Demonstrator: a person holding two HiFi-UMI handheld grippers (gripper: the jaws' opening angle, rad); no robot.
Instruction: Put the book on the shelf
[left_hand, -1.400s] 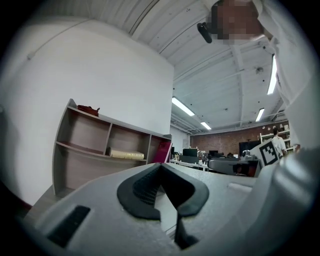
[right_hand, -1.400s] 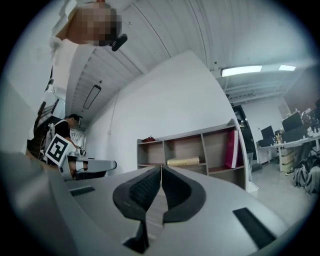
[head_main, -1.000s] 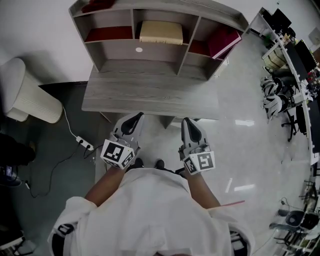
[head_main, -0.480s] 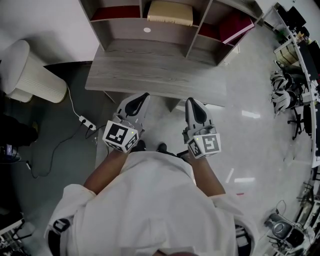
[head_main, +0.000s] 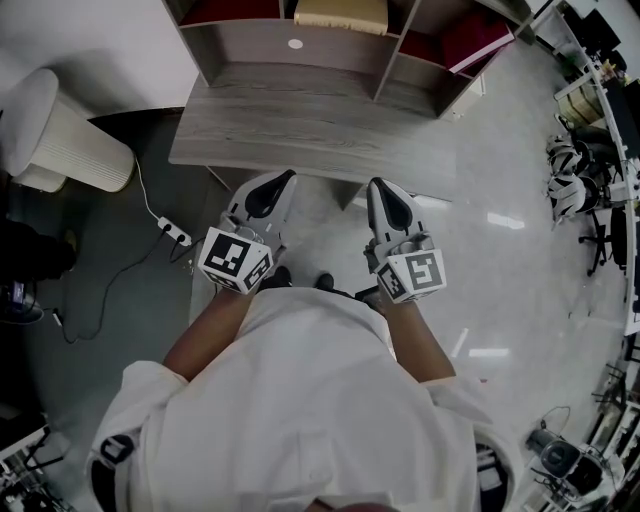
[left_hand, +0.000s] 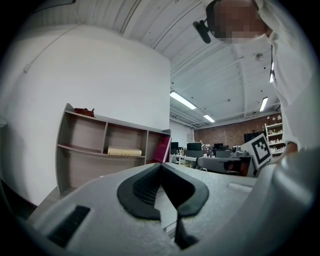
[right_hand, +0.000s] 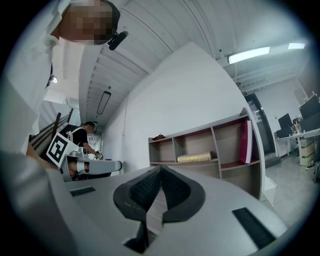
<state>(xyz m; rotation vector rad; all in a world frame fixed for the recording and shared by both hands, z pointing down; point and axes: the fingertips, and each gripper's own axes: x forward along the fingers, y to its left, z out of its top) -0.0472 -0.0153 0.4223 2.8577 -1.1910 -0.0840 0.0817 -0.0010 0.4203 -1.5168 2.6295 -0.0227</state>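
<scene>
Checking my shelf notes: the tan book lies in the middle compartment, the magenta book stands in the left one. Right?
The magenta book stands in the right compartment, not the left, as the left gripper view shows. The tan book does lie in the middle one.

Your left gripper (head_main: 283, 182) and right gripper (head_main: 377, 188) show pale grey with black pads, and each carries a cube of black-and-white square markers. Below them the desk (head_main: 300, 135) and shelf (head_main: 240, 45) run in grey wood grain. Up in the compartments you've got a cream-yellow book (head_main: 340, 12) and a magenta book (head_main: 478, 38), and your shirt (head_main: 300, 400) is white.
</scene>
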